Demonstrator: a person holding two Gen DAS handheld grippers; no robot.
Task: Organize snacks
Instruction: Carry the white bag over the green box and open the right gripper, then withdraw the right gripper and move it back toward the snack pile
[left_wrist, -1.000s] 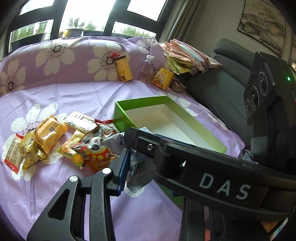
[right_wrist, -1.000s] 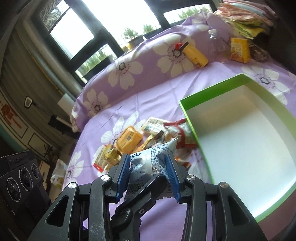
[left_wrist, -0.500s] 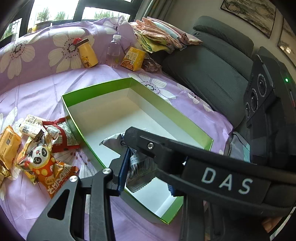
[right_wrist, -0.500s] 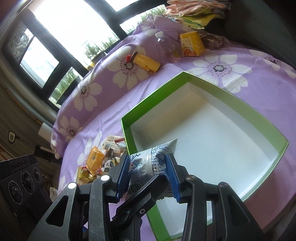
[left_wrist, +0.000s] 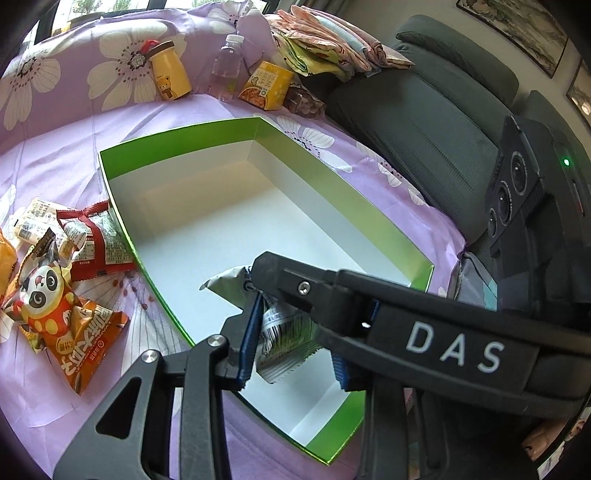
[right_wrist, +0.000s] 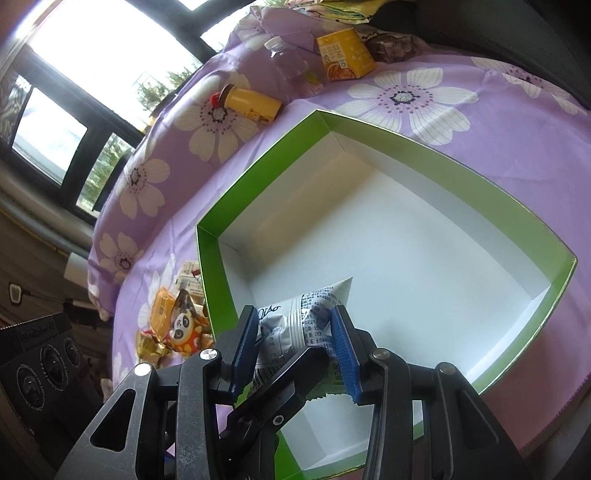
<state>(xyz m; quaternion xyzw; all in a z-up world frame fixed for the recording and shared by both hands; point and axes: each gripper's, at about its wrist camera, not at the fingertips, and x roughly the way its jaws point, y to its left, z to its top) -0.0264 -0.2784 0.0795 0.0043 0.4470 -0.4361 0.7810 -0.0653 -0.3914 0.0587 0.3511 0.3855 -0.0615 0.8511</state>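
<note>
A white-and-grey snack packet (right_wrist: 295, 328) is pinched between the blue pads of both grippers. My right gripper (right_wrist: 295, 339) is shut on it, and my left gripper (left_wrist: 291, 339) grips it from the other side. The packet (left_wrist: 273, 325) hangs over the near end of an open green box (left_wrist: 177, 136) with a white inside (right_wrist: 406, 236). Loose snack packets lie left of the box: a panda packet (left_wrist: 55, 314) and a red-banded packet (left_wrist: 96, 236). They also show in the right wrist view (right_wrist: 177, 325).
A yellow bottle (left_wrist: 168, 72), a clear bottle (left_wrist: 225, 66) and a yellow carton (left_wrist: 266, 86) stand at the back of the purple floral cloth (left_wrist: 55, 155). Folded cloths (left_wrist: 325, 40) and a dark sofa (left_wrist: 424, 103) lie to the right.
Both grippers carried the packet to the right, from above the snack pile to over the green box's near end. The grip has not changed.
</note>
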